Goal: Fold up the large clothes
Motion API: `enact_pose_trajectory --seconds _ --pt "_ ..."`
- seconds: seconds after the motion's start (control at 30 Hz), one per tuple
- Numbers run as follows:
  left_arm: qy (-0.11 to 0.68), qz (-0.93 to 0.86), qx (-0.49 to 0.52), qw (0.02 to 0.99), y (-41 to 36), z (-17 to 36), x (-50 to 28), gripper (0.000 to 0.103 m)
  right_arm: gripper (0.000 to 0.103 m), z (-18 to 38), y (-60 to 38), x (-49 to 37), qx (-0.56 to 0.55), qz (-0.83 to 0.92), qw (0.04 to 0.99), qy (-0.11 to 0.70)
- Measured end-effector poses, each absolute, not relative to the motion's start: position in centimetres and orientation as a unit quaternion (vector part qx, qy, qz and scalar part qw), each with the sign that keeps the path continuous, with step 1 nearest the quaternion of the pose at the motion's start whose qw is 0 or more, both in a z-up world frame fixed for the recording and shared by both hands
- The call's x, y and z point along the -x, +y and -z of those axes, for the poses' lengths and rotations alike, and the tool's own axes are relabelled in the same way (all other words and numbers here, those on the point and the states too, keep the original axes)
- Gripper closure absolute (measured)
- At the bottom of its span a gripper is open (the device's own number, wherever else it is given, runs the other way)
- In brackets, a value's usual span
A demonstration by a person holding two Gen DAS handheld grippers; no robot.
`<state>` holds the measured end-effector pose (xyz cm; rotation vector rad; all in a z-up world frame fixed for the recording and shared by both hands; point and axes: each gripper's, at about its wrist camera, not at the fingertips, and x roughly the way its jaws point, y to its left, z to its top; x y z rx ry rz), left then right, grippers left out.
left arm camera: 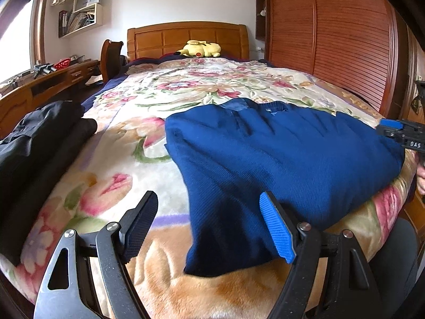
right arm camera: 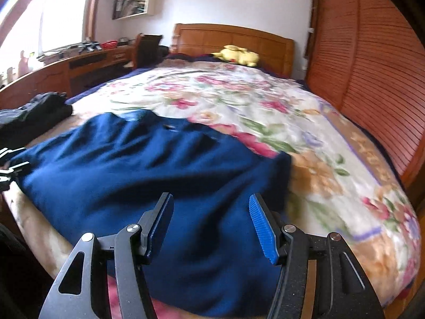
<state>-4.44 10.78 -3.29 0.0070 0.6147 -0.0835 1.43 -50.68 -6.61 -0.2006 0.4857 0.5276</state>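
A navy blue sweater (left arm camera: 279, 154) lies partly folded on the floral blanket (left arm camera: 127, 164) of a bed, collar toward the headboard. My left gripper (left arm camera: 208, 204) hovers open over its near left corner, and the cloth passes under the blue-padded right finger (left arm camera: 276, 228) without being pinched. In the right wrist view, which is motion-blurred, the sweater (right arm camera: 132, 170) fills the lower middle. My right gripper (right arm camera: 209, 204) stands open above its near right part with nothing pressed between the pads. Each gripper shows at the edge of the other's view: right gripper (left arm camera: 398, 133), left gripper (right arm camera: 9, 162).
A pile of black clothes (left arm camera: 39, 138) lies on the bed's left side. A yellow plush toy (left arm camera: 200, 49) rests by the wooden headboard (left arm camera: 186, 36). A slatted wooden wardrobe (left arm camera: 332, 40) stands along the right, and a wooden desk (left arm camera: 39, 85) along the left.
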Motion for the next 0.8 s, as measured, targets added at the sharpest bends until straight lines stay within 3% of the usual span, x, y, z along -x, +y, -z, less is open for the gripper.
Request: enact_pose_trajectory --seconds 0.33,0.57,0.63,0.77,0.8 --pt "0.319 0.025 0.03 0.947 12.5 4.3 6.3 0.023 0.042 9.4 -41.3 1.0 0.148 -0.336 0.896 0.249" --pt "0.336 0.036 0.062 0.939 12.7 4.6 5.8 0.023 0.042 11.4 -40.9 1.4 0.15 -0.348 0.889 0.257" --pt "0.342 0.056 0.086 0.934 12.7 4.7 5.5 0.035 0.042 11.5 -41.3 1.1 0.15 -0.348 0.89 0.254" --pt "0.351 0.09 0.104 0.926 11.7 4.4 5.1 0.083 0.042 11.4 -41.9 0.4 0.137 -0.357 0.887 0.256" --pt "0.348 0.086 0.1 0.928 11.5 4.1 5.1 0.089 0.042 11.3 -42.2 0.4 0.133 -0.361 0.887 0.257"
